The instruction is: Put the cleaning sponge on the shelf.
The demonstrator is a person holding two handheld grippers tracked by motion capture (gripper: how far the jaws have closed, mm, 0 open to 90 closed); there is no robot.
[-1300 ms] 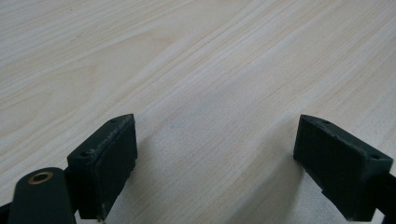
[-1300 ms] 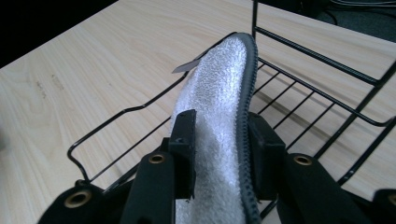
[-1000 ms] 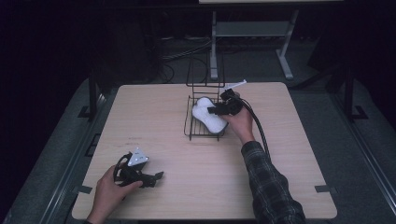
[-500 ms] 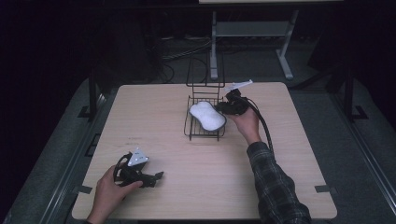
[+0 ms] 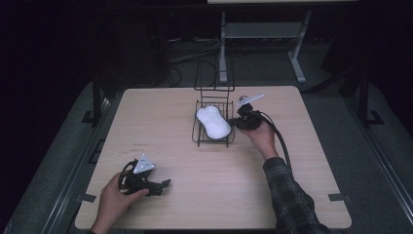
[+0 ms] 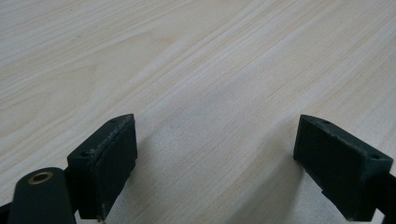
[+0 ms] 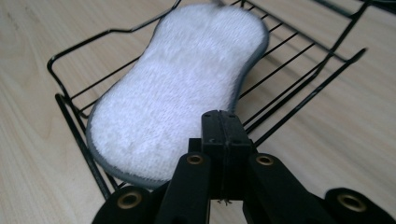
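A white peanut-shaped sponge (image 5: 213, 121) with a grey rim lies flat in a low black wire rack (image 5: 197, 137) at the middle of the wooden table. In the right gripper view the sponge (image 7: 177, 88) covers much of the rack's wire floor (image 7: 70, 116). My right gripper (image 5: 238, 122) sits just right of the rack, its jaws pressed together (image 7: 223, 116) with nothing between them, tips over the rack's near edge. My left gripper (image 5: 163, 185) rests low at the table's front left, jaws wide apart (image 6: 215, 154) over bare wood.
The rack's tall wire back (image 5: 214, 73) rises at its far side. A black cable (image 5: 277, 139) trails from the right gripper along the sleeve. A grey metal stand (image 5: 263, 30) is on the floor beyond the table's far edge.
My right gripper has drawn back from over the sponge to the rack's right side. The sponge stays lying in the rack. The left gripper has not moved.
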